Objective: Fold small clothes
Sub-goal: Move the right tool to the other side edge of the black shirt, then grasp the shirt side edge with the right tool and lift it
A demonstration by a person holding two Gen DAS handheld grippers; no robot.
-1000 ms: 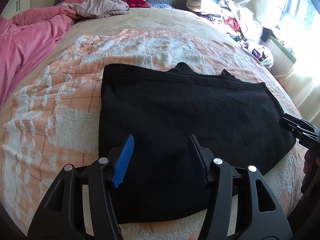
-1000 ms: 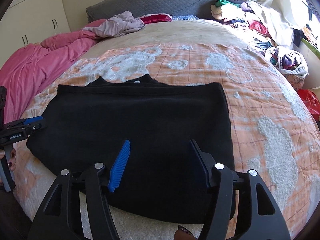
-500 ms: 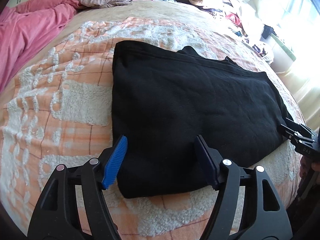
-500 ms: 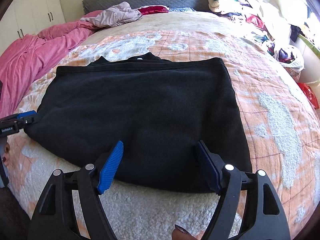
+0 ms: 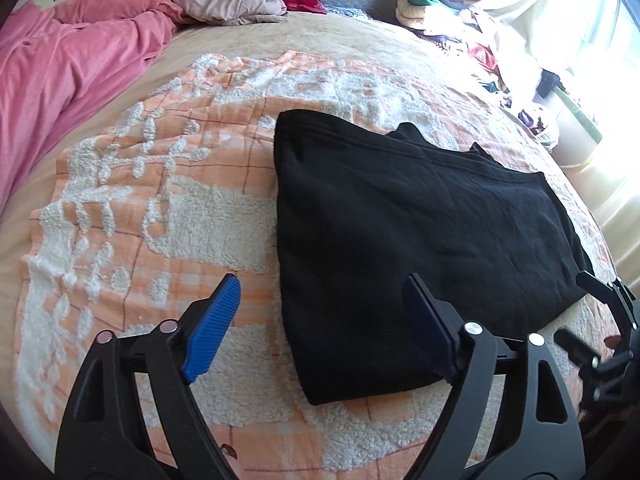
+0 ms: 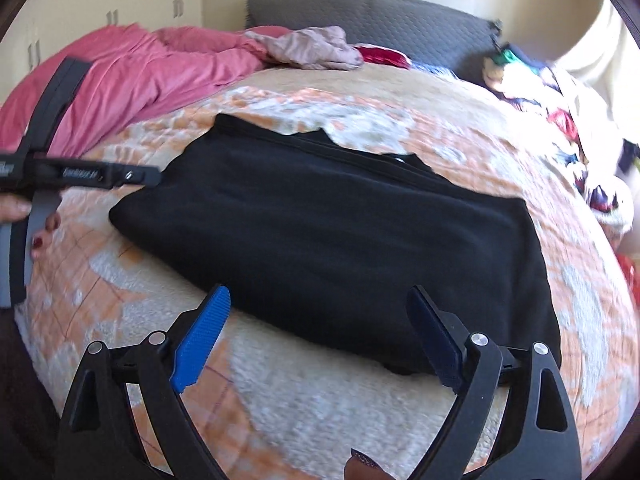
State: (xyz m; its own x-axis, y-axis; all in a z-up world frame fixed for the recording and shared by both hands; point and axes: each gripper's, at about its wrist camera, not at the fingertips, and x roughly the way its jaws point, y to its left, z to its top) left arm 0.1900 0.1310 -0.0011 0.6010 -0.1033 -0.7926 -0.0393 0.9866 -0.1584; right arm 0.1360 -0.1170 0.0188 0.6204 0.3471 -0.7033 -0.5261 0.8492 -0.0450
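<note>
A black garment (image 5: 420, 232) lies folded flat on the orange and white blanket (image 5: 132, 208) on the bed. In the left wrist view my left gripper (image 5: 320, 292) hovers over the garment's near left corner, its jaws opening, with the cloth's edge below them and nothing pressed. In the right wrist view the same black garment (image 6: 340, 240) fills the middle. My right gripper (image 6: 320, 304) hangs over its near edge towards the right corner, jaws opening, nothing pressed between them. The left gripper's body (image 6: 80, 174) shows at the far left, the right gripper's body (image 5: 608, 320) at the far right.
A pink duvet (image 5: 72, 60) is bunched along the left side. A beige garment (image 5: 228, 2) and a red cloth lie by the grey headboard (image 6: 380, 24). Several clothes are piled at the back right (image 5: 460, 24) near a bright window. A hand (image 6: 24, 216) grips the left tool.
Both pairs of jaws have widened. The left gripper slid from over the cloth's middle to its near left corner; the right gripper moved right along the near edge and rolled, tilting its view.
</note>
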